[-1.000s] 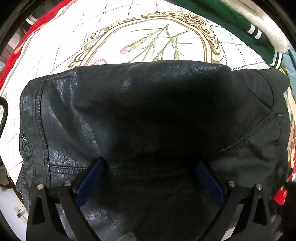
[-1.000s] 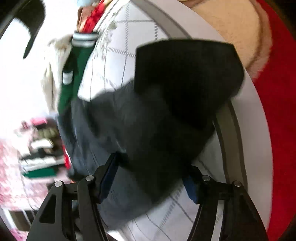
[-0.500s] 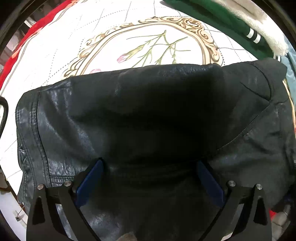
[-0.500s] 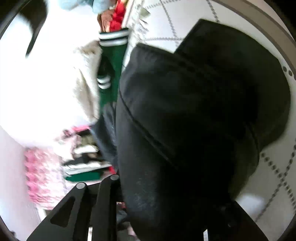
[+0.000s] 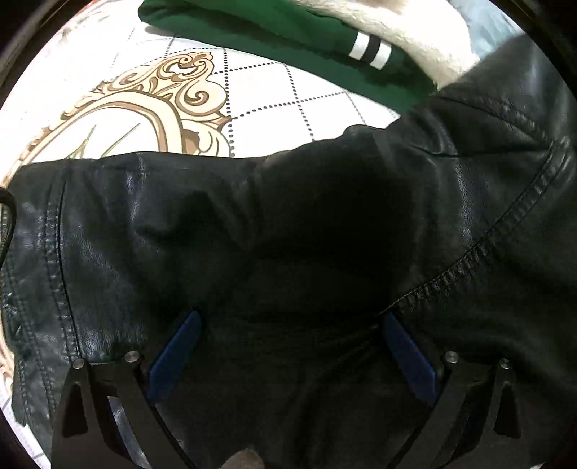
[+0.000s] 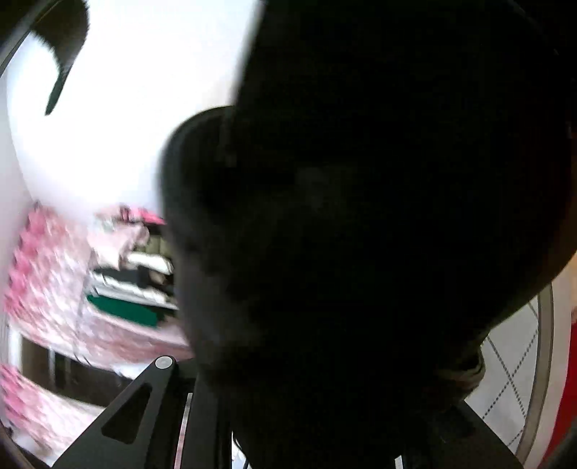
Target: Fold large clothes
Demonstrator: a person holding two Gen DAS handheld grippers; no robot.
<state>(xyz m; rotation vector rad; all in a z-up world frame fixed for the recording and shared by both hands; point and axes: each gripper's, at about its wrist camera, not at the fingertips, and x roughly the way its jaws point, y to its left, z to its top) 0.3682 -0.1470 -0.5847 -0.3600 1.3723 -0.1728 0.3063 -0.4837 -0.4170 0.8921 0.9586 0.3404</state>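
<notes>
Down over the bed, the left gripper (image 5: 288, 342) stands wide, its two blue pads (image 5: 175, 353) far apart. A black leather jacket (image 5: 252, 231) fills the space between and under them, but neither pad visibly presses on it; whether the tips rest on the leather cannot be told from this view. The jacket lies across a white quilted bedspread (image 5: 274, 93) printed with a gilt scroll frame, and its far right part rises up toward the top edge of the left wrist view, a stitched seam running along it. Beyond the jacket lie a green garment (image 5: 288, 32) with white stripes and a cream fleecy garment (image 5: 404, 25) touching it.

On the other side, the right gripper (image 6: 317, 415) has just been closing, with the jacket (image 6: 360, 216) between its jaws. Its fingers are drawn close and buried in a bunch of dark material, which they pinch; the pads themselves are hidden by the folds. The gripped part of the jacket hangs in front of the lens and blocks most of the right wrist view. Past it, at the lower right, a strip of the bedspread (image 6: 512, 360) shows, and to the left a blurred room with pink patterned fabric (image 6: 47, 281).
</notes>
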